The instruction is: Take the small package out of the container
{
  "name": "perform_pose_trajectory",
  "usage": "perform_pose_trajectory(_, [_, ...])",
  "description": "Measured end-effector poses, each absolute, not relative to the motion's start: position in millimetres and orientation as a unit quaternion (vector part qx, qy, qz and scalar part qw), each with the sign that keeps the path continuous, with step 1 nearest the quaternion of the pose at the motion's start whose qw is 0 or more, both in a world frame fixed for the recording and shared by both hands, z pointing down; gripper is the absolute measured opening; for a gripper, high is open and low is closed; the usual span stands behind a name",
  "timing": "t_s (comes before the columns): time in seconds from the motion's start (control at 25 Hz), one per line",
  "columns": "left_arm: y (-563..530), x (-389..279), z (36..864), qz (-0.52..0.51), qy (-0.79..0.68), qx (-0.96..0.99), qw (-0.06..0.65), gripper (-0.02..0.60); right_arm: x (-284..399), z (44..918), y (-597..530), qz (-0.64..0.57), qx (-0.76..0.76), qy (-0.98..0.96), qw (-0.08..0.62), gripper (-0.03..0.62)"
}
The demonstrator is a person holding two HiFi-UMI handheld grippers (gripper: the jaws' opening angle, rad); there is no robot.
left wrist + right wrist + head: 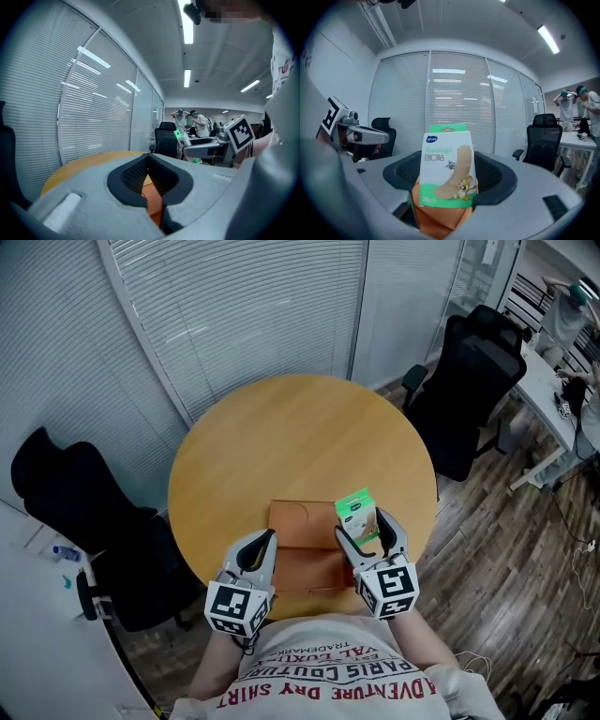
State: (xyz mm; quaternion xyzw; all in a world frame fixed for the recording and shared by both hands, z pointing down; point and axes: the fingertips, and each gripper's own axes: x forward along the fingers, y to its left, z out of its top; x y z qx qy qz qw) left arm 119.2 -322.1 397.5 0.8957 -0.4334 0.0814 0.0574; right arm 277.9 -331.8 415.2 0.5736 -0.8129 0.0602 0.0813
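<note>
Bandage box [357,509] sits clamped upright in the right hand-held gripper [366,527]. Left hand-held gripper [258,545] is closed on the orange pouch [302,521] at its edge.

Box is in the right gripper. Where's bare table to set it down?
The far half of the table, beyond the container, is bare. So are the strips left of the left gripper and right of the right gripper, which holds the bandage box. The near edge is crowded, with the container and both grippers there.
</note>
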Motion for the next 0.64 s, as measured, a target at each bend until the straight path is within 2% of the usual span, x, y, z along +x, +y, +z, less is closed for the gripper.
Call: perform_pose_trajectory(0.64, [-331, 108, 402, 0.078, -0.441, 0.892, 0.06, 0.011, 277, 412, -335, 0.031, 0.59, -0.803, 0.084, 0.356])
